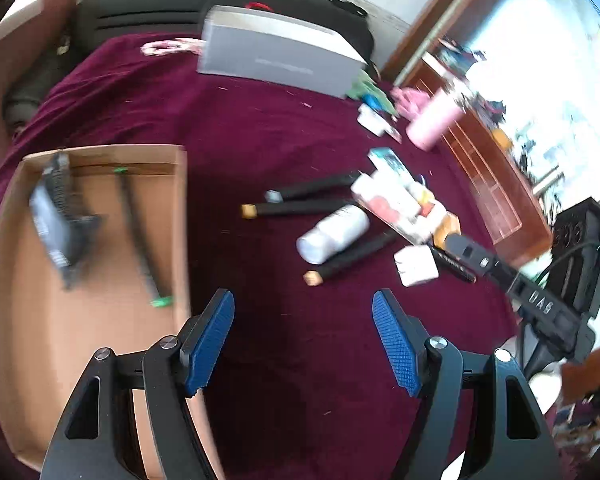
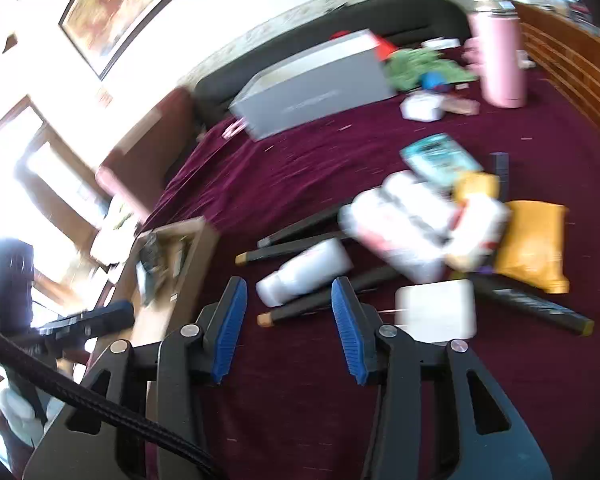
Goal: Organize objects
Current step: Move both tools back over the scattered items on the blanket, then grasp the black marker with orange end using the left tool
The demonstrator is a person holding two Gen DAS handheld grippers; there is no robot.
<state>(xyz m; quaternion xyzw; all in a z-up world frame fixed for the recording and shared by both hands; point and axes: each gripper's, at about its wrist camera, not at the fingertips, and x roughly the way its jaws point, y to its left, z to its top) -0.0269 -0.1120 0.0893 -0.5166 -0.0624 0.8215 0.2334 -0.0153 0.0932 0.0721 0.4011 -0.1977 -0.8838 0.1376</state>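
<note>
Basically both grippers are hovering empty over the maroon cloth (image 1: 260, 128). Left gripper (image 1: 303, 344) is standing wide, nothing between its pads, cardboard box (image 1: 182, 216) just beside its left finger, holding a dark brush (image 1: 60, 216) and a black stick (image 1: 140, 236). Right gripper (image 2: 288, 330) is standing partly apart, gripping nothing; white bottle (image 2: 304, 272) and a black marker (image 2: 324, 300) are lying just beyond its tips, amid the blurred clutter pile.
</note>
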